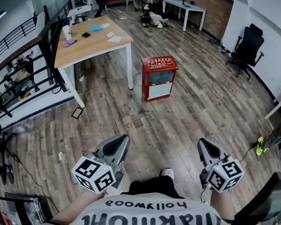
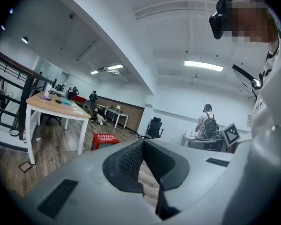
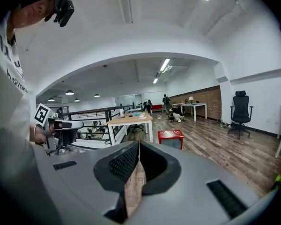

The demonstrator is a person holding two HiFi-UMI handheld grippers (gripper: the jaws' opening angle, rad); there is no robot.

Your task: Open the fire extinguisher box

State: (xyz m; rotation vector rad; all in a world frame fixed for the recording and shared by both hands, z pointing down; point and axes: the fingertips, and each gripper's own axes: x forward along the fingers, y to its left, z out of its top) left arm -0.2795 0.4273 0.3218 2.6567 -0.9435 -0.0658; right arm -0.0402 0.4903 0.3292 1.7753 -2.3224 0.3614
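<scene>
Two grippers sat lowest in the head view, left gripper and right gripper, with a white shoe between them; wood floor lay between them and the task's box; a small dark frame lay flat on the floor off to the left, and a yellow-green object sat near the right edge, type unclear.

Fire extinguisher box stood upright on the floor mid-room, well apart from both grippers; red, front panel facing the person and looking closed; it sat just right of the near white leg of a wooden table; a white cup and small items were on the tabletop; a black railing ran behind the table at left; a black office chair stood by the right wall.

Farther back were a white desk against a brick wall and a person low on the floor.

Both grippers were held low ahead of the torso, side by side and apart, marker cubes toward the person, tips aimed forward at the box; left roughly level, right tipped slightly down.

Left jaws met at the tips with nothing between; right jaws were likewise pressed together and empty.
</scene>
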